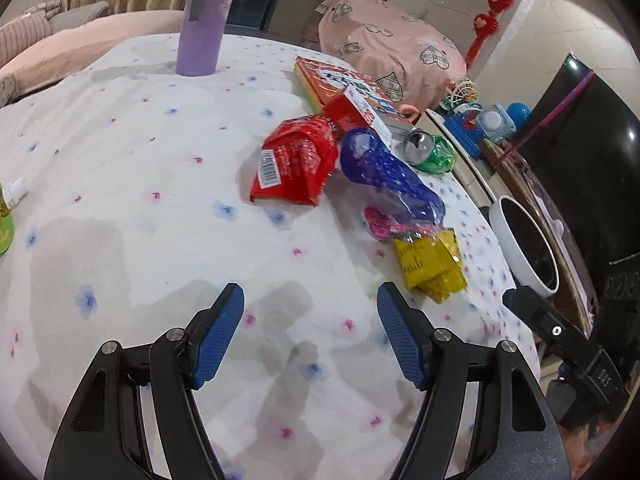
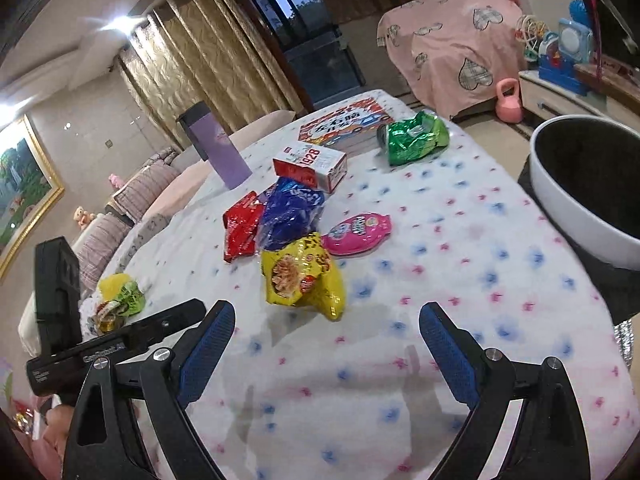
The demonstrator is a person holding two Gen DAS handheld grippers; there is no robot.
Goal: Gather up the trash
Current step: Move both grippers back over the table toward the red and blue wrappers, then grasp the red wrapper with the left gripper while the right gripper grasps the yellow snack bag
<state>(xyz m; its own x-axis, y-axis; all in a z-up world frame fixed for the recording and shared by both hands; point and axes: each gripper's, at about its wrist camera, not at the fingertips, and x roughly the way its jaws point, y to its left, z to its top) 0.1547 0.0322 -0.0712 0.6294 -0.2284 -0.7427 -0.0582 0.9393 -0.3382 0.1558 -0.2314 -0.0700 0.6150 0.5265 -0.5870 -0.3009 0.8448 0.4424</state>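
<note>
With your right gripper (image 2: 326,344) and left gripper (image 1: 310,334) both spread apart and empty over the counter (image 2: 460,280), go for the yellow wrapper (image 2: 304,276) just ahead, pinching its crumpled edge before carrying it to the white bin (image 2: 580,220).

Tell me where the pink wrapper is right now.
The pink wrapper lies flat on the floral tablecloth, mid-frame in the right wrist view, just right of the blue bag and above the yellow noodle packet.
</note>
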